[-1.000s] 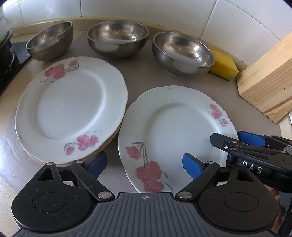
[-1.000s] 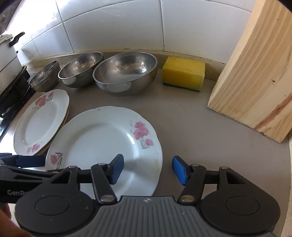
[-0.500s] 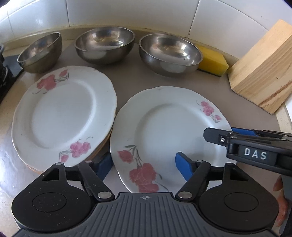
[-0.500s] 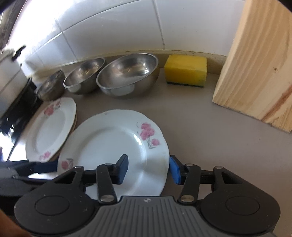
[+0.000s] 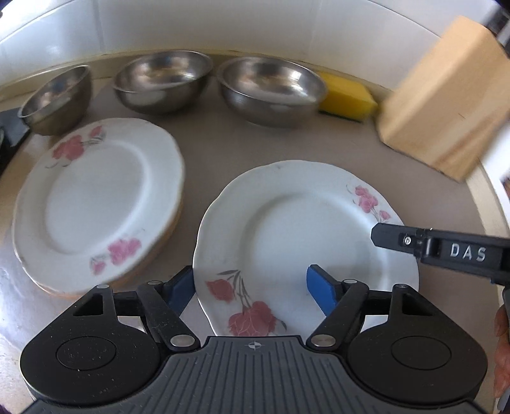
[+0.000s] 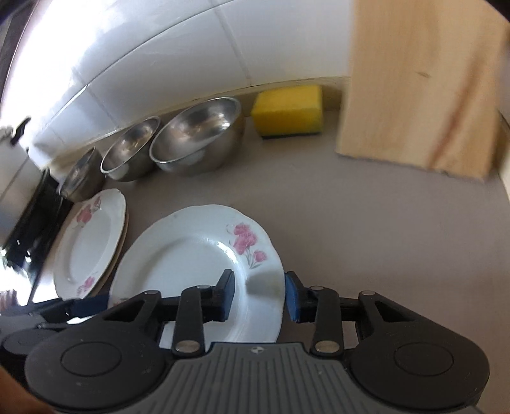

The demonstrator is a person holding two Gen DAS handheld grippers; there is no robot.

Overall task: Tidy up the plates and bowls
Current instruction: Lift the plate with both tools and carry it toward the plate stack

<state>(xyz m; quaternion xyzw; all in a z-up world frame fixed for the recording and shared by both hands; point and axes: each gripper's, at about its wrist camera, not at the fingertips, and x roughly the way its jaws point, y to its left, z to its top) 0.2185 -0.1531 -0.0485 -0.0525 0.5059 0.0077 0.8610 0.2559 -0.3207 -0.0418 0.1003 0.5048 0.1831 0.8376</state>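
White wall tiles [image 5: 223, 28] back a grey-brown surface [image 5: 210, 140], and everything is laid out across it. Three steel bowls [image 5: 271, 89] sit in a row along the wall, a yellow sponge [image 5: 347, 98] just beside the last of them, then a pale wooden block [image 5: 446, 95] standing at the far right.

Nearer in, a stack of flowered plates [image 5: 95, 197] lies to the left, and a single flowered plate [image 5: 296, 235] lies apart from it, near the front of the surface. That single plate is where both tools are working.

The left hand-held gripper [image 5: 250, 288] stands spread wide across the plate's near-left rim: one blue pad is down outside the edge, the other hovers over the plate's face, neither pressing on it.

Over on the other side, the right hand-held gripper [image 6: 259, 296] has the plate's right edge between its blue pads and its jaws are closing on it. One pad is over the plate's top, the other just off the rim; whether they grip yet I cannot tell for certain, as a sliver of gap shows at the outer pad. A bit of the person's hand [image 5: 502, 344] shows at the right margin.
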